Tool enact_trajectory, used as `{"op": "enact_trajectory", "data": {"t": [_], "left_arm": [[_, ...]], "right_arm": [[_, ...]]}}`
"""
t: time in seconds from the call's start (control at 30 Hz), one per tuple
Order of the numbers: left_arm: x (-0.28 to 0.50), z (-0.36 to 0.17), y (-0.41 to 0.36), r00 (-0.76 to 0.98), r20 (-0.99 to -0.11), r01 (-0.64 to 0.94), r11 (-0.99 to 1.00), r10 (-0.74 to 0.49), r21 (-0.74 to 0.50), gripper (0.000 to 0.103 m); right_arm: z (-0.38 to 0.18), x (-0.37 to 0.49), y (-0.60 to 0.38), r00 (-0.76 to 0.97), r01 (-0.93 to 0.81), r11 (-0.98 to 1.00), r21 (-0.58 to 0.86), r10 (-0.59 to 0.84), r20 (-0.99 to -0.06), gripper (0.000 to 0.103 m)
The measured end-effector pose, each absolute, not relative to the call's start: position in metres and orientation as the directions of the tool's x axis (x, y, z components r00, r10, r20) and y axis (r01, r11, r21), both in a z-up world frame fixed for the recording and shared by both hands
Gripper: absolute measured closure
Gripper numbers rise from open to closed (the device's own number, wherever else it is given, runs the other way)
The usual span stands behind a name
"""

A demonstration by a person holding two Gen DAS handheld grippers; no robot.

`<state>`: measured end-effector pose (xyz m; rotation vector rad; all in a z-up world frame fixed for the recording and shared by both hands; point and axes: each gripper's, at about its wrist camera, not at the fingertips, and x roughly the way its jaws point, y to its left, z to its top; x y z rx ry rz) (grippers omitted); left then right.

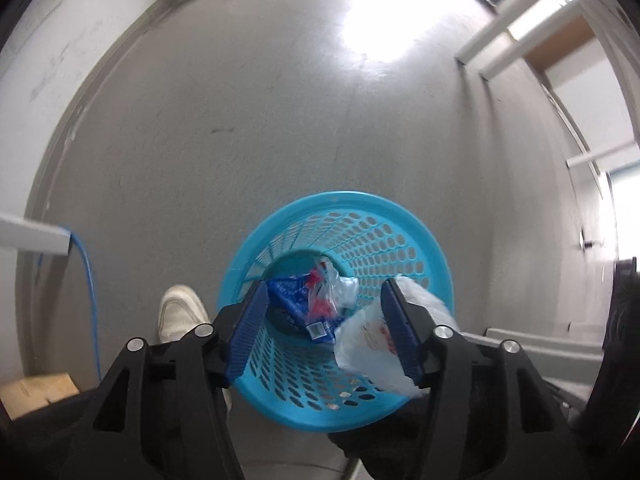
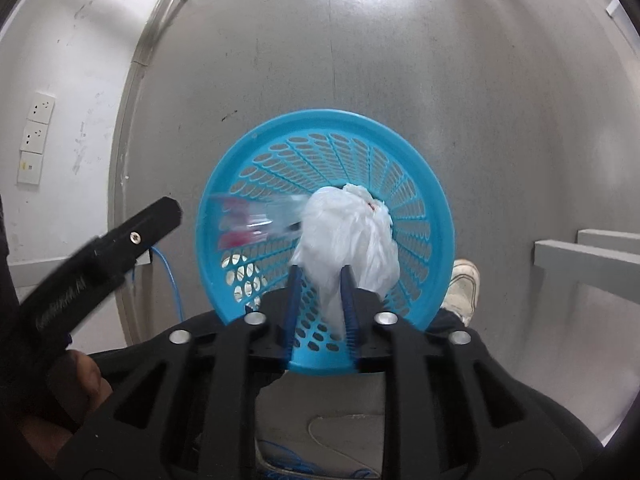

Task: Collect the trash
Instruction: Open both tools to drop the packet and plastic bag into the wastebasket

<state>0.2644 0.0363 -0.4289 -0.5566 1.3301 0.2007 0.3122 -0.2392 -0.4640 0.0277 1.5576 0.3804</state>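
Observation:
A blue perforated basket [image 1: 340, 199] stands on the grey floor straight below both grippers. My left gripper [image 1: 325, 292] hangs open over its mouth with nothing between its blue pads. At the bottom lie a blue and red wrapper [image 1: 294, 300] and a clear plastic piece [image 1: 344, 288]. A blurred clear and red wrapper [image 2: 248, 220] is in the air inside the basket [image 2: 320, 116]. My right gripper [image 2: 321, 272] has its pads a little apart, with the tail of a crumpled white plastic bag [image 2: 348, 232] between them. Basket mesh shows between the bag and the left pad. The bag [image 1: 372, 344] also shows beside the left gripper's right finger.
A person's white shoe [image 1: 180, 312] stands by the basket, also seen as a shoe [image 2: 464, 288]. A blue cable [image 1: 90, 280] runs down the wall on the left. Wall sockets [image 2: 36, 136], a cardboard box [image 1: 36, 392] and white table legs [image 1: 516, 44] border the floor.

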Motion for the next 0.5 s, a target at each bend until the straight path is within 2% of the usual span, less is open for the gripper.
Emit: {"op": "enact_trajectory", "data": {"t": [0.13,0.4,0.5], "left_arm": [[0.261,-0.434,0.050,0.216,-0.960,-0.521,0.811,-0.177,-0.267,0.050],[0.255,-0.423,0.045,0.240,-0.959,-0.508,0.822,-0.151,-0.257,0.051],[0.242,-0.419,0.049,0.222,-0.969,-0.517,0.830,-0.106,-0.209,0.051]], "right_arm": [[-0.463,0.311,-0.239,-0.028,-0.224,0.944,0.242,0.242,-0.970,0.076],[-0.453,0.298,-0.235,-0.003,-0.268,0.941,0.209,0.216,-0.976,0.071],[-0.443,0.290,-0.235,0.016,-0.288,0.935,0.207,0.221,-0.975,0.069]]}}
